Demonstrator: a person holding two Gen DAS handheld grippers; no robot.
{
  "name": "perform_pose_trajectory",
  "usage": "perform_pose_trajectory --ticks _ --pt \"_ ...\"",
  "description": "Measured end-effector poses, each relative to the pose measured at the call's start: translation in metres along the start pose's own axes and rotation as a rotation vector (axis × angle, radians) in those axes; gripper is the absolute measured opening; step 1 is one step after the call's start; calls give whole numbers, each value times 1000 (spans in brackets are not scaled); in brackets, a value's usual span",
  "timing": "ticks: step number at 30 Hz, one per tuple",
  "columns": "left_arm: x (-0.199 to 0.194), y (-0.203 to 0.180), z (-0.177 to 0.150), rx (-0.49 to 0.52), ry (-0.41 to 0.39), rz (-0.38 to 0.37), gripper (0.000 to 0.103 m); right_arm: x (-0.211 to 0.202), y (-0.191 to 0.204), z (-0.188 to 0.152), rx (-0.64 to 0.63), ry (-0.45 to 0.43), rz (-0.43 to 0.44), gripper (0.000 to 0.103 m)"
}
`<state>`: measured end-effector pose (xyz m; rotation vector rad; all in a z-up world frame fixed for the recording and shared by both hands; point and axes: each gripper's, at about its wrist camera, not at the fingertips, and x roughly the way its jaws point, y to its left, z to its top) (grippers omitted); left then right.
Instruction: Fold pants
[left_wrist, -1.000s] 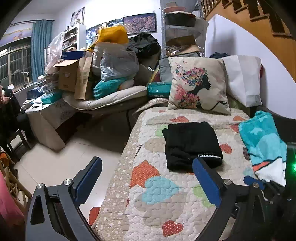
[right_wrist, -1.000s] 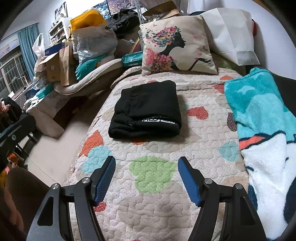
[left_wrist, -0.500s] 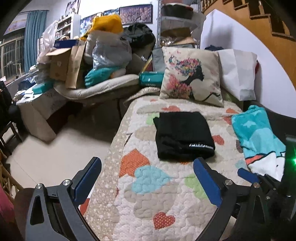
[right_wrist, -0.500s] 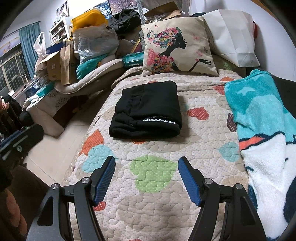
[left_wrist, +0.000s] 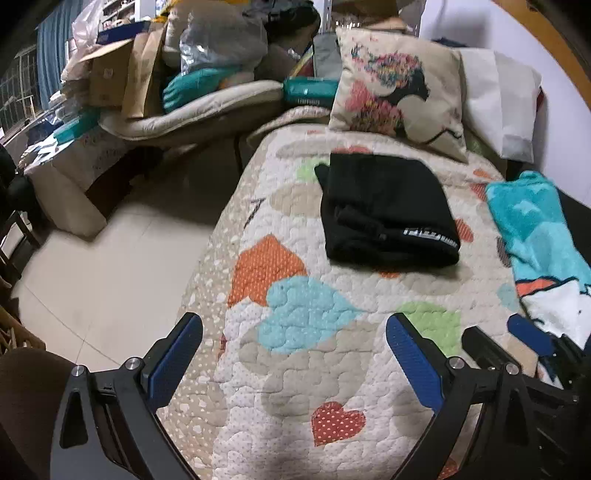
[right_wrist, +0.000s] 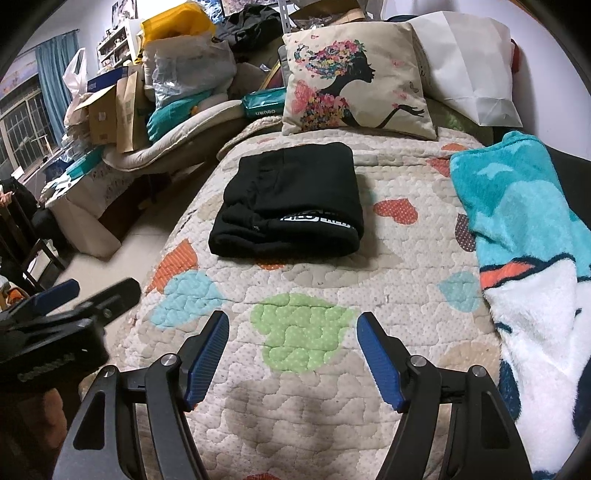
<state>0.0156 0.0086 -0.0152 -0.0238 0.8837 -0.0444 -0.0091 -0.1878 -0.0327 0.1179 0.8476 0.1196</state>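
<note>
Bedding comes first: we see the bed (right_wrist: 332, 387) under a quilt of coloured hearts, with a turquoise blanket (right_wrist: 517, 206) along its right edge and a printed cushion (right_wrist: 354, 77) at its far end. On the quilt's far middle, just short of the cushion, lie the pants (right_wrist: 291, 203), black and already in a compact rectangular bundle with a white-lettered band on the near fold. We hold the left gripper (left_wrist: 295, 363) over the near left edge of the bed and the right gripper (right_wrist: 291, 354) over the near middle; both have their fingers spread wide, holding nothing and well apart from the pants. We judge the folding finished or nearly so. Any next move would only call for tidying a loose edge, or drawing both grippers away.
</note>
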Motion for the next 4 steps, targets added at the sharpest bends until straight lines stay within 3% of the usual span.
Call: perform_pose_trajectory --ticks 4 --pt "8 -2 -1 5 30 -18 100 3 -2 -1 5 6 -7 77"
